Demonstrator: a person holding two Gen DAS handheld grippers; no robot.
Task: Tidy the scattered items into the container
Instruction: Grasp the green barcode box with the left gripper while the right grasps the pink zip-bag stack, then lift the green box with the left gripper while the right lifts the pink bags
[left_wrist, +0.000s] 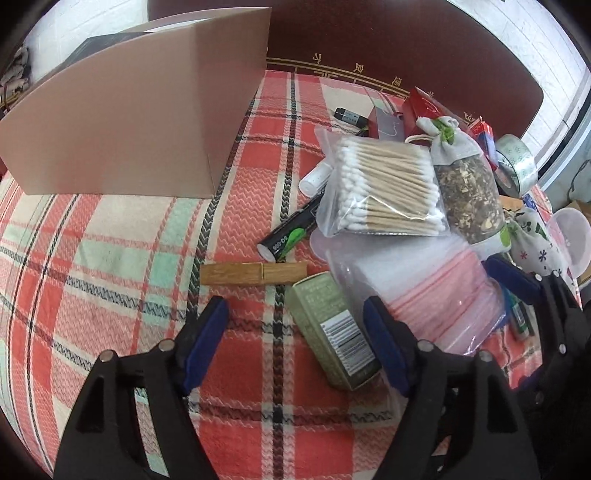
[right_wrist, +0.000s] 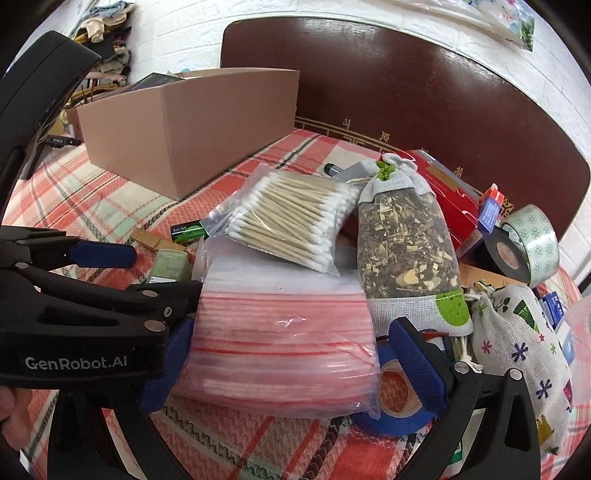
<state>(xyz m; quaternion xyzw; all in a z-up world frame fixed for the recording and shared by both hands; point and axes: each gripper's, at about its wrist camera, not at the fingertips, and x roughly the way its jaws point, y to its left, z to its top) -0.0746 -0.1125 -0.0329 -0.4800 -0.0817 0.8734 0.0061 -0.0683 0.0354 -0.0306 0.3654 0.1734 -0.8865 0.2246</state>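
Cardboard is your landmark: the open brown box (right_wrist: 192, 129) stands on the plaid-covered desk (left_wrist: 92, 258), and every loose item lies to the right of it, well apart from its near wall. Largest of the clutter is the stack of red-striped zip bags (right_wrist: 280, 332), nearer you than the box and low in the right wrist view. Your right hand-held gripper (right_wrist: 295, 354) straddles that stack, one blue pad at each short end, so the long axis of the stack runs across the jaws. Whether the pads already press the plastic, the pictures do not settle. A bag of cotton swabs (right_wrist: 295, 221) and a herb sachet (right_wrist: 406, 251) lean on the stack's far edge and will likely slide off if you lift it. Your left hand-held gripper (left_wrist: 295, 347) hangs apart, clamped on nothing, with the small green carton (left_wrist: 332, 332) between its fingers. That carton points its long axis away from you and slightly towards the box, so the left hand is nearer both.
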